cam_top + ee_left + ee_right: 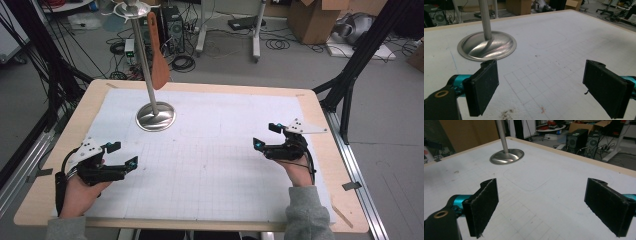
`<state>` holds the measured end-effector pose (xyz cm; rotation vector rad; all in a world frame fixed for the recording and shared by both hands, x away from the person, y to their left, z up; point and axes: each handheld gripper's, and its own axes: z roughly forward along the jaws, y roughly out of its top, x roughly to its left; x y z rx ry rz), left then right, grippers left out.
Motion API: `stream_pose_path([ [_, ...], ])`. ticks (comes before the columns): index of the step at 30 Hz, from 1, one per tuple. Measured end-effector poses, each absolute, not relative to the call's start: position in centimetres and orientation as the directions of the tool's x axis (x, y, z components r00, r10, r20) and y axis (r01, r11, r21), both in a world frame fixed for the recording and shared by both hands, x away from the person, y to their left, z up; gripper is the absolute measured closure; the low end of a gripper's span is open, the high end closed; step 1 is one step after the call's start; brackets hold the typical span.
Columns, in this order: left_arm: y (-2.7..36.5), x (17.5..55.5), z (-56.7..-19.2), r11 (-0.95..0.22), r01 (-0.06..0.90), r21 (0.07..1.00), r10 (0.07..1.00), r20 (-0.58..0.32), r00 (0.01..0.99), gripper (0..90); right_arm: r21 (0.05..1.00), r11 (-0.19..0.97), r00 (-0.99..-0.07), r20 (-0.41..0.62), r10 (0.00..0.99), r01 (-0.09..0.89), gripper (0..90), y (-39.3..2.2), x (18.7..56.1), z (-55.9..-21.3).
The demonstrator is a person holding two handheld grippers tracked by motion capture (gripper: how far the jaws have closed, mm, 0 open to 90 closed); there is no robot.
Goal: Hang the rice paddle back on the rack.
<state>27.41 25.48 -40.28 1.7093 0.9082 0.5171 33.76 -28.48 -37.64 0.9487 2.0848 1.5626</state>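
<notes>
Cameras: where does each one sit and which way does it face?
High view: above the person's side, looking forward and down on the white gridded mat; both forearms, left gripper and right gripper show.
Left gripper view: rides the left gripper, jaws wide apart, facing the round steel stand base.
Right gripper view: rides the right gripper, jaws apart, facing the same base.
Shared: base, mat.

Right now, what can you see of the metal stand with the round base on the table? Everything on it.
The shiny metal stand has a round, shallow-domed steel base sitting flat on the white gridded mat, toward the table's far left. A slim, grey upright pole rises from its centre to a small round top piece. A brown wooden spatula hangs from the top, blade down, clear of the mat. Both grippers are well short of the stand; nothing else touches it.
</notes>
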Motion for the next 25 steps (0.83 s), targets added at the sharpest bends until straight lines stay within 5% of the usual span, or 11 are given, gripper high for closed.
stream_pose_path([
  [25, 25.5, 27.5, -39.7, -0.080, 0.283, 0.956, 0.773, -0.120, 0.623, 13.6, 0.950, 0.148, -0.684, 0.086, 0.724, 0.276, 11.1, -30.0, 32.5, -39.1],
])
